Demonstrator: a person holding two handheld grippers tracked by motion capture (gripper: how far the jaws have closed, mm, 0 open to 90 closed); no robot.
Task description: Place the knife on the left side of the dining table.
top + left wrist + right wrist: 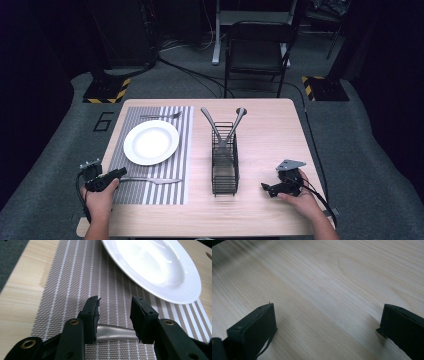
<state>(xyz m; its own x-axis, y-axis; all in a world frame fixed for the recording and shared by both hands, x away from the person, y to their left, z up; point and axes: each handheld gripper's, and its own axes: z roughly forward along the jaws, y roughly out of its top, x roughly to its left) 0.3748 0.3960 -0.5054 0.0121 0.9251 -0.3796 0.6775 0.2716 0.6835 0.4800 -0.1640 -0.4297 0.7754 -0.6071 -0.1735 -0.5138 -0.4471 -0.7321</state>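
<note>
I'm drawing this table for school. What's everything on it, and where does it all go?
Placemat: 1, grey striped, table's left half.
Plate: 1, white, on placemat.
Fork: 1, silver, beyond plate.
Knife: 1, silver, near plate; handle between left claw's jaws.
Wire caddy: 1, black, table middle.
Utensils: 2, dark, leaning crossed in caddy.
Table: 1, light wood.
Chair: 1, black, behind table.
Left claw: black, open around knife.
Right claw: black, open over bare wood.

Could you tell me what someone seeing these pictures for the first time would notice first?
Most likely the white plate, bright on the striped placemat at the table's left. Next, the black wire caddy mid-table, with two utensils crossing out of its top. Then the left tool, its jaws standing open on either side of a metal knife handle on the mat near the plate.
</note>
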